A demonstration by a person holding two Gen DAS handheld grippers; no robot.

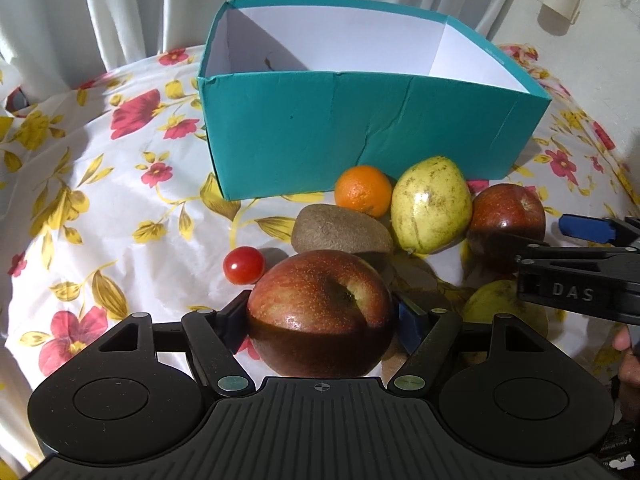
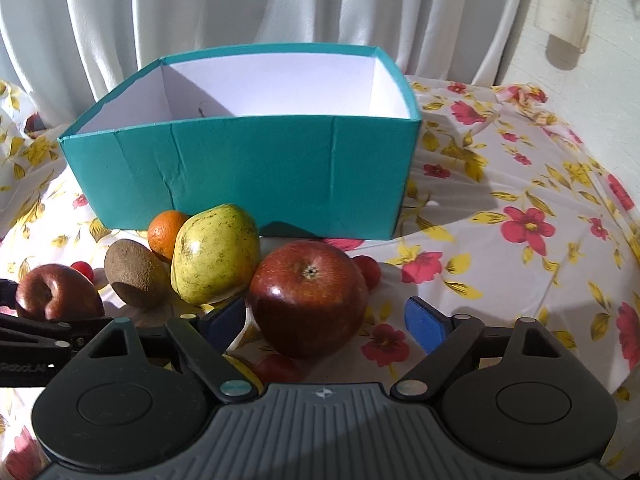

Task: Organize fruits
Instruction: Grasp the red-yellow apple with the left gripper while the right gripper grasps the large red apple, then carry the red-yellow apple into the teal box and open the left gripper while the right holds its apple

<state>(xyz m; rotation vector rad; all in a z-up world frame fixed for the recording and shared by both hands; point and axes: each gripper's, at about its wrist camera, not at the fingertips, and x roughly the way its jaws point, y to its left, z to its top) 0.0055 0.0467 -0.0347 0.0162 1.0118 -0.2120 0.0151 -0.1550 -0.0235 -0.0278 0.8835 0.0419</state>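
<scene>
Two apples: one red apple [image 1: 320, 312] sits between the fingers of my left gripper [image 1: 320, 320]; the second red apple [image 2: 308, 300] lies on the cloth between the fingers of my right gripper [image 2: 326, 320].
Left gripper: both pads press on the sides of its apple, so I am gripping it.
Right gripper: the jaws stand apart around the second apple; the left pad looks about touching, the blue right pad [image 2: 426, 324] is clearly off it, so nothing is held.
Pears: two, I think. One yellow-green pear [image 1: 430, 204] stands just in front of the box, touching the orange; a second yellowish fruit [image 1: 492, 302] shows under my right gripper in the left view, mostly hidden, so I cannot be sure it is a pear.
Orange: one orange [image 1: 363, 190], close to the box wall, between the kiwi and the pear.
Kiwi: one kiwi [image 1: 340, 230], just behind the apple I hold.
Cherry tomatoes: three that I can count. One cherry tomato [image 1: 244, 265] lies left of my held apple, a second tomato [image 2: 367, 272] sits right behind the second apple, and a third tomato [image 2: 278, 368] is just in front of that apple, near my right gripper's body.
Box: one teal box [image 1: 320, 136], open, white inside, no fruit visible in it from either view.
Tablecloth: one flowered tablecloth [image 1: 100, 184] under everything.
Curtain: one white curtain [image 2: 240, 4] behind the table.
</scene>
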